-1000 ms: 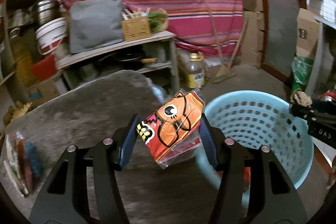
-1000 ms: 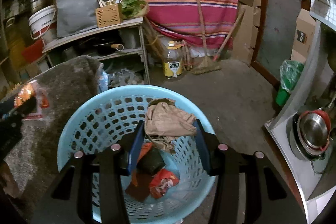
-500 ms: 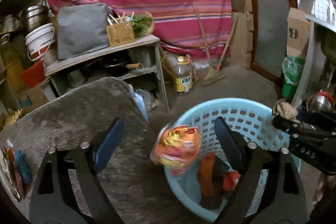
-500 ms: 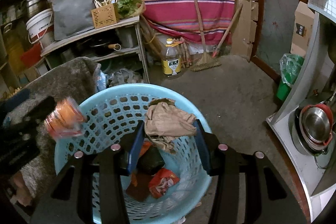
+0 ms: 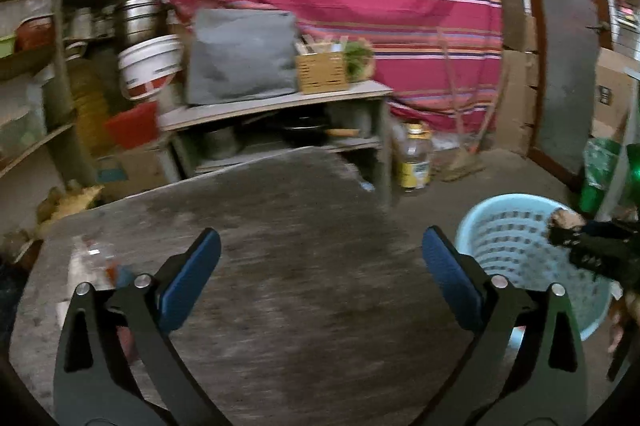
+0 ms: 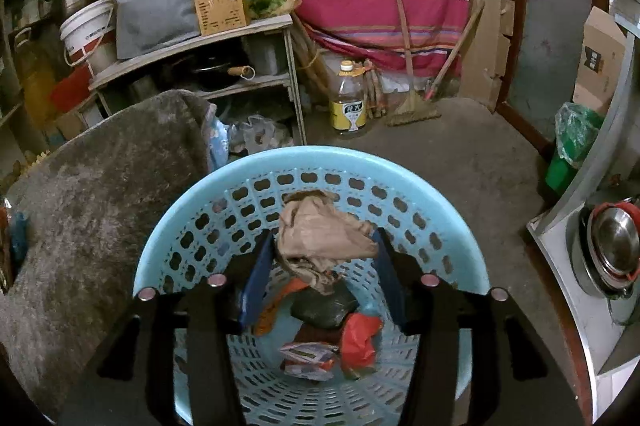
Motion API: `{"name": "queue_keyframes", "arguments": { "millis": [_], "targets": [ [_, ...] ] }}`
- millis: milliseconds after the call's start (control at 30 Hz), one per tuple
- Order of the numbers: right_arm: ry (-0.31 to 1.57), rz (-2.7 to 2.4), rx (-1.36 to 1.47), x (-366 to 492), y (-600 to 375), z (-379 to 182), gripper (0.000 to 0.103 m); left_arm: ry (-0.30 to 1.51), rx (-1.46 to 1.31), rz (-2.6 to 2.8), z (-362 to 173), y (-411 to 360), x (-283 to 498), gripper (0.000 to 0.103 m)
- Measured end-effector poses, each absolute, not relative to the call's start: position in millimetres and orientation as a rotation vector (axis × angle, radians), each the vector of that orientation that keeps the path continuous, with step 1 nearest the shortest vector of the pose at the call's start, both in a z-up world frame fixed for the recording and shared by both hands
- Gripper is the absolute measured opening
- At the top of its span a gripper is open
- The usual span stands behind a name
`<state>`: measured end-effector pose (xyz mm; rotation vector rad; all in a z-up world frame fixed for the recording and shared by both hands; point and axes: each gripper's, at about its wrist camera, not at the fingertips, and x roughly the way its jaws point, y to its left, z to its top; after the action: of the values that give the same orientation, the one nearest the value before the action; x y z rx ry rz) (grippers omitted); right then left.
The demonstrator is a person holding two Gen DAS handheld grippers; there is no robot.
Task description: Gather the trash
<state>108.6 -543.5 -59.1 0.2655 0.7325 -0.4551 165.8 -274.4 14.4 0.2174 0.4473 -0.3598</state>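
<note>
Wrappers (image 6: 320, 354) already lie in the blue basket (image 6: 460, 238), the opening right gripper (image 6: 320, 258) is letting go of crumpled brown paper (image 6: 320, 234) above it, and the left gripper (image 5: 320, 274) – opening wide, empty – faces leftover litter (image 5: 100, 266) at the table's (image 5: 300, 226) near-left edge.

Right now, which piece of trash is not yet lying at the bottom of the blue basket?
The crumpled brown paper: it sits between the opening right tool, above the basket. The orange and red wrappers lie at the bottom.

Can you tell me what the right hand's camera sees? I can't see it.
The right gripper, its jaws opening, has crumpled brown paper between them, right above a light blue basket with wrappers in it.
</note>
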Motion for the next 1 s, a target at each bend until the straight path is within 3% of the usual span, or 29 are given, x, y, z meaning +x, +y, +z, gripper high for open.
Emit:
{"name": "queue_keyframes", "arguments": {
  "millis": [33, 200, 500, 800, 1000],
  "targets": [
    [0.733, -0.475, 0.255, 111, -540, -60, 0.076, 0.447, 0.220, -0.336, 15, -261, 168, 0.098],
    [0.717, -0.508, 0.228, 118, -524, -54, 0.086, 0.445, 0.243, -0.230, 16, -205, 180, 0.098],
    [0.654, -0.429, 0.180, 142, -452, -34, 0.087, 0.483, 0.201, -0.040, 0, -96, 202, 0.098],
    [0.647, -0.380, 0.149, 176, -385, -32, 0.087, 0.570, 0.128, 0.019, -28, -38, 216, 0.097],
    [0.667, -0.374, 0.073, 198, -345, -36, 0.087, 0.598, 0.105, 0.015, -32, -23, 220, 0.089]
  ]
}}
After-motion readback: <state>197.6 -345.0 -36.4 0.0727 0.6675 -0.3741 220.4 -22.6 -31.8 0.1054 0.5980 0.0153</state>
